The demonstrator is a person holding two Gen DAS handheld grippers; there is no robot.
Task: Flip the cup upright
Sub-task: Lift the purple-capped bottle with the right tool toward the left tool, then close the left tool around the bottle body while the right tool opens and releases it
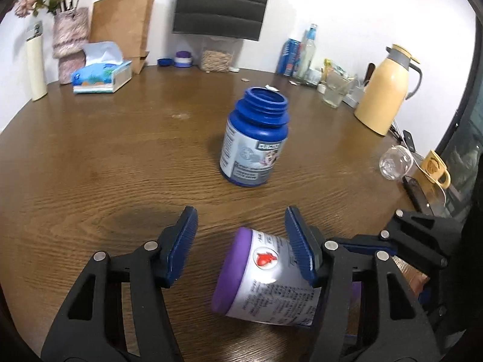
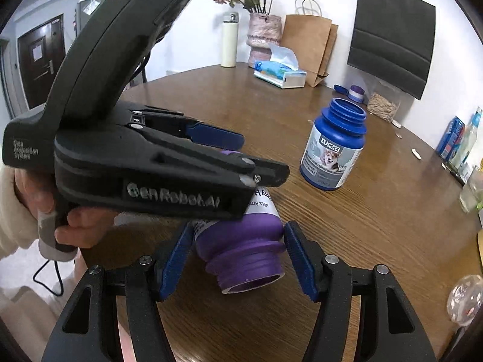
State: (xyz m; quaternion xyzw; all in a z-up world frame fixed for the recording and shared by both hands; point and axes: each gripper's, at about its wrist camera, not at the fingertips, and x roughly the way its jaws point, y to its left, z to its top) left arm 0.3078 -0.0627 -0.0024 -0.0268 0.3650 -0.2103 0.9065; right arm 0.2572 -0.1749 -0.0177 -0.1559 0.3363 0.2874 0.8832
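Observation:
A purple bottle with a white label lies on its side on the wooden table; its base shows in the left wrist view (image 1: 265, 277) and its open threaded neck faces the right wrist camera (image 2: 241, 247). My left gripper (image 1: 241, 241) is open, its jaws astride the bottle's base end; its right finger touches the label. The left gripper's body (image 2: 151, 163) hangs over the bottle in the right wrist view. My right gripper (image 2: 238, 256) is open, jaws on either side of the bottle's shoulder and neck. A blue open bottle (image 1: 256, 138) (image 2: 335, 147) stands upright beyond.
Tissue box (image 1: 102, 74), vase of flowers (image 1: 69, 42), brown paper bags (image 1: 123, 27), yellow thermos jug (image 1: 386, 87), glasses and bottles (image 1: 305, 54) and a yellow mug (image 1: 434, 169) line the table's (image 1: 120, 157) far and right edges.

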